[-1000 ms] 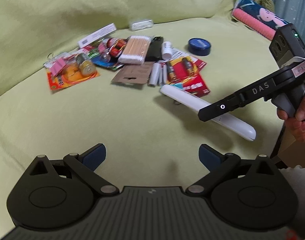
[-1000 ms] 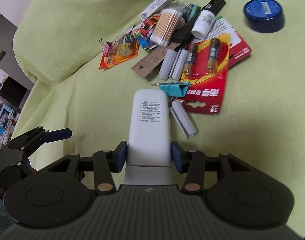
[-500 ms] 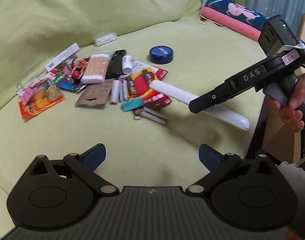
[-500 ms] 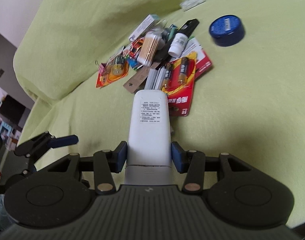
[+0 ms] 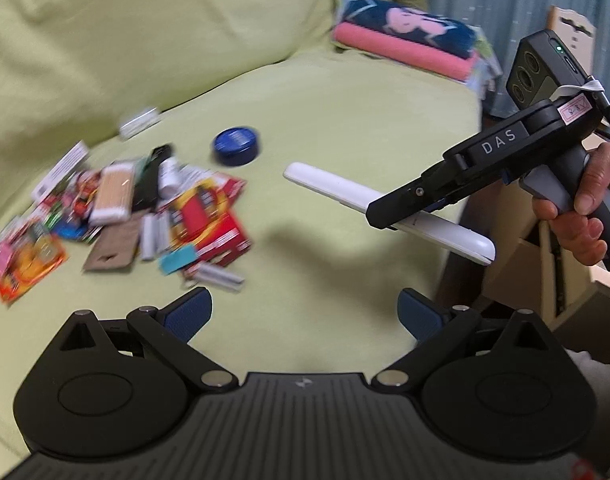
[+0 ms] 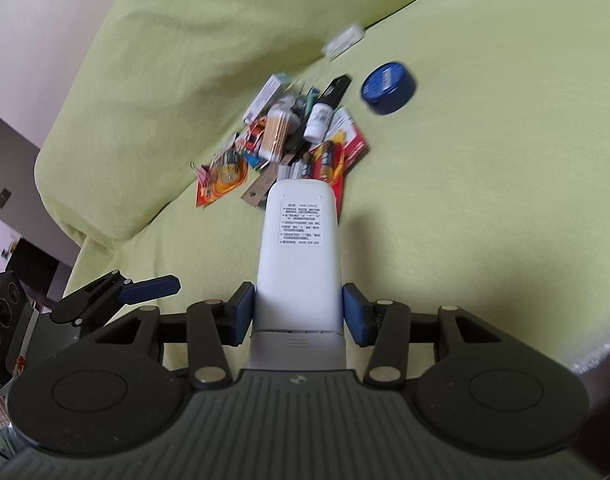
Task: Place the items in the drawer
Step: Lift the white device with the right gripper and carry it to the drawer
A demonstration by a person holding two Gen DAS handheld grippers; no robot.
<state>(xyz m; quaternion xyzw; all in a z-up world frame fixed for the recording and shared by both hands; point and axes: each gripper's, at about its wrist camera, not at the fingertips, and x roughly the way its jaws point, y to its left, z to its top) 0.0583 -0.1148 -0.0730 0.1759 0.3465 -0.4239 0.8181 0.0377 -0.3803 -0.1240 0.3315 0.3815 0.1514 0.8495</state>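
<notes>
**A green sofa with a pile of small things**

The sofa seat (image 5: 345,112) is soft and light green. A messy pile (image 5: 137,208) lies near the back cushion (image 5: 145,32), toward the left end of the seat. In it are red battery packs (image 5: 213,216), loose white batteries (image 5: 151,236), a box of cotton swabs (image 5: 113,192) and a small white bottle (image 6: 317,122). A round blue tin (image 5: 237,146) lies alone just beside the pile. A small white packet (image 5: 139,122) lies right at the back cushion. Folded pink and blue towels (image 5: 405,46) sit at the far right end.

Round tin (image 5: 236,146) on sofa seat (image 5: 345,112), just right of clutter pile (image 5: 121,208)
</notes>
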